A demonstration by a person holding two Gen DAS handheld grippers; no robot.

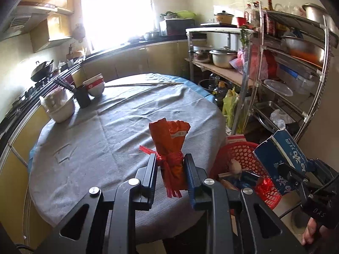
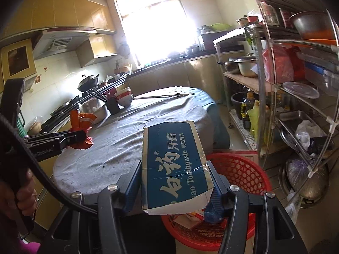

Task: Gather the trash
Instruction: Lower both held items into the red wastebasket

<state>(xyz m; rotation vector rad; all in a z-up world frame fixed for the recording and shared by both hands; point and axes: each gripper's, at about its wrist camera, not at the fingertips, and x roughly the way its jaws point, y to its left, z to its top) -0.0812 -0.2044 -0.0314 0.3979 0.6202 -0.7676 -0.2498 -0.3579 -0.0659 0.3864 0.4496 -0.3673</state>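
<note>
toothpaste box (image 2: 175,165) clamped in right gripper (image 2: 175,182) above red basket (image 2: 243,169) | orange wrapper (image 1: 169,146) pinched in left gripper (image 1: 170,167) over table (image 1: 106,127) | advice: centre each over basket before letting go

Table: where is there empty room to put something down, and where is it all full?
The grey table is bare across its middle and near side, from the bowls and chopstick holder at the far left to the right edge by the red basket. The far left corner is crowded. One long stick lies along the far edge.
</note>
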